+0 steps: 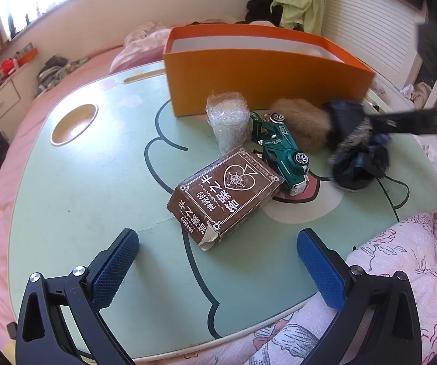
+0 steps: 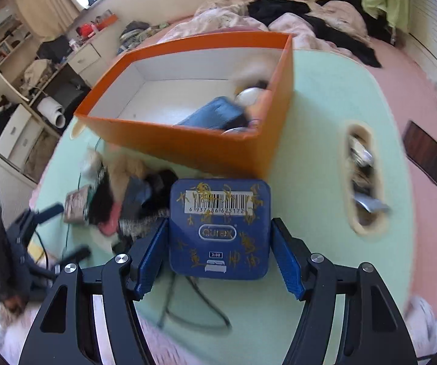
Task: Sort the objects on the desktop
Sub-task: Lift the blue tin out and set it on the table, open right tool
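Note:
My right gripper (image 2: 218,249) is shut on a blue tin (image 2: 220,228) with a barcode label, held above the green table (image 2: 315,188) just in front of the orange box (image 2: 188,140). The box holds a blue item (image 2: 215,115) and other small things. My left gripper (image 1: 218,267) is open and empty above the table's near edge. Ahead of it lie a brown card box (image 1: 224,197), a green toy car (image 1: 282,152), a clear wrapped roll (image 1: 227,121), a tan furry thing (image 1: 306,121) and dark cloth (image 1: 358,164). The orange box (image 1: 264,76) stands behind them.
The green table (image 1: 81,197) has a round cup recess (image 1: 72,124) at the left and a long slot (image 2: 361,176) with small items at the right. It rests on a pink bed. Floral bedding (image 1: 400,273) lies at the near right edge.

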Available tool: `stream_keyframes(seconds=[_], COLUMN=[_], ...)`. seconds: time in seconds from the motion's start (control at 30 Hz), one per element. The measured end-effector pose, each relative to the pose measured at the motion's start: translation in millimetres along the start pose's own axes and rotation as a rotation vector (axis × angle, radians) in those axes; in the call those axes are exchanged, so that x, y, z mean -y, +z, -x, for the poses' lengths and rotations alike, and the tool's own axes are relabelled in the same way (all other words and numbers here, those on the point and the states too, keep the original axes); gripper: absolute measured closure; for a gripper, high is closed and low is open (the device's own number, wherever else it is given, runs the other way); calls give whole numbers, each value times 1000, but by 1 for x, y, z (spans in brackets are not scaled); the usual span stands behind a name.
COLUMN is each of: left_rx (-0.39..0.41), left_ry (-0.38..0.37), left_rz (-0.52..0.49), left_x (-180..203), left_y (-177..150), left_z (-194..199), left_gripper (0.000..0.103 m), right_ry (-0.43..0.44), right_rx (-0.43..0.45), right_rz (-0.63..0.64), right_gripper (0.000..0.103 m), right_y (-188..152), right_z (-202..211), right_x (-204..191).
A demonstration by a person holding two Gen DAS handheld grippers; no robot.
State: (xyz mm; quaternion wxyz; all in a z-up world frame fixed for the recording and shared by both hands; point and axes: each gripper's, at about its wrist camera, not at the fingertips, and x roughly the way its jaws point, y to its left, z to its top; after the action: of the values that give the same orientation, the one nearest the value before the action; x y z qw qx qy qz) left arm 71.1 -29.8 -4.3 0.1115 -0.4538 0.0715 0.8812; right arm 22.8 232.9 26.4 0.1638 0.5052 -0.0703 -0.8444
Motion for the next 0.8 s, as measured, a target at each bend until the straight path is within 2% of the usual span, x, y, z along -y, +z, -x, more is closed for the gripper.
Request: stream_keyframes(seconds=[0.13, 0.23, 0.27, 0.33, 0.4, 0.5, 0.57, 0.67, 0.73, 0.8], left_rx=[1, 1, 1, 0, 0, 0, -3, -4, -2, -2], left_ry=[0, 0, 0, 0, 0, 0, 2, 1, 2, 3], left_rz=[1, 1, 1, 1, 1, 1, 0, 2, 6, 5], left_x=[-2, -2, -2, -1, -1, -1, -2, -2, 2, 0], left_y=[1, 1, 1, 1, 1, 1, 1, -1, -4, -3], left_z=[-2, -1, -2, -1, -1, -1, -2, -3, -1, -2], left_gripper=[0, 0, 0, 0, 0, 0, 0, 0, 0, 0], right_ry=[-13, -31, -29, -42, -68, -48, -86, -177, -142, -139], right_rx=[5, 50, 79, 133, 169, 131, 114, 150, 131, 125], right_rz=[45, 39, 41, 38, 37, 117, 184, 292, 334, 328], right_gripper=[36, 36, 35, 27, 23, 23, 23, 7, 1, 0], right_y=[22, 24, 14, 3, -11, -33, -49, -62, -60, -55], right_z=[-20, -10, -5, 12, 23, 19, 6, -10, -14, -15], right_x=[-18, -23, -14, -9, -4, -10, -20, -45, -55, -55])
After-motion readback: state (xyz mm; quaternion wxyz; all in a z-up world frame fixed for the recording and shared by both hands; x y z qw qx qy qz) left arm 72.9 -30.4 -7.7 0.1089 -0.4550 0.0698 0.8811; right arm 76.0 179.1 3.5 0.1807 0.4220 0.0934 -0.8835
